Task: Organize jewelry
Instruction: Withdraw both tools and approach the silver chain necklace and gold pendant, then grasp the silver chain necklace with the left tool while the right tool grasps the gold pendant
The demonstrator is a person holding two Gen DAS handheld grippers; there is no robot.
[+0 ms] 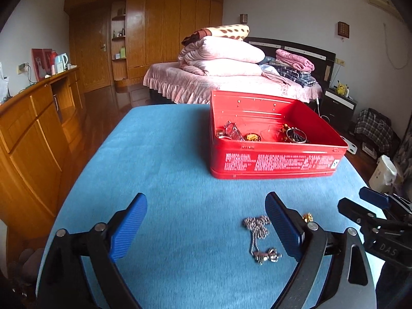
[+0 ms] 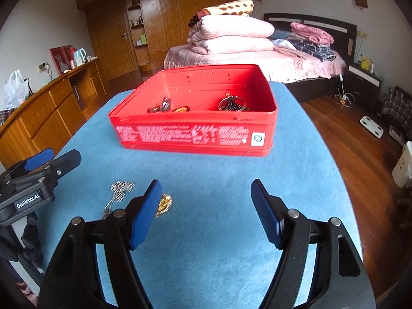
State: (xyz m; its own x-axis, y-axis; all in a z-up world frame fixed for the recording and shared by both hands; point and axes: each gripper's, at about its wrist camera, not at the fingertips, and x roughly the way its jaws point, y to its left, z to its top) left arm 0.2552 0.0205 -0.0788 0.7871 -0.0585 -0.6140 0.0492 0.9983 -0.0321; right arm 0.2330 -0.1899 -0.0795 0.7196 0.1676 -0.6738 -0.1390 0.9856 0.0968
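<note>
A red tin box stands open on the blue table and holds several jewelry pieces. A silver chain necklace lies on the cloth near the front edge. A small gold piece lies just right of it. My left gripper is open and empty, its right finger beside the chain. My right gripper is open and empty, its left finger partly hiding the gold piece.
The blue cloth-covered table ends at a rounded edge. A wooden sideboard stands to the left, a bed with stacked quilts behind. Wooden floor lies to the right.
</note>
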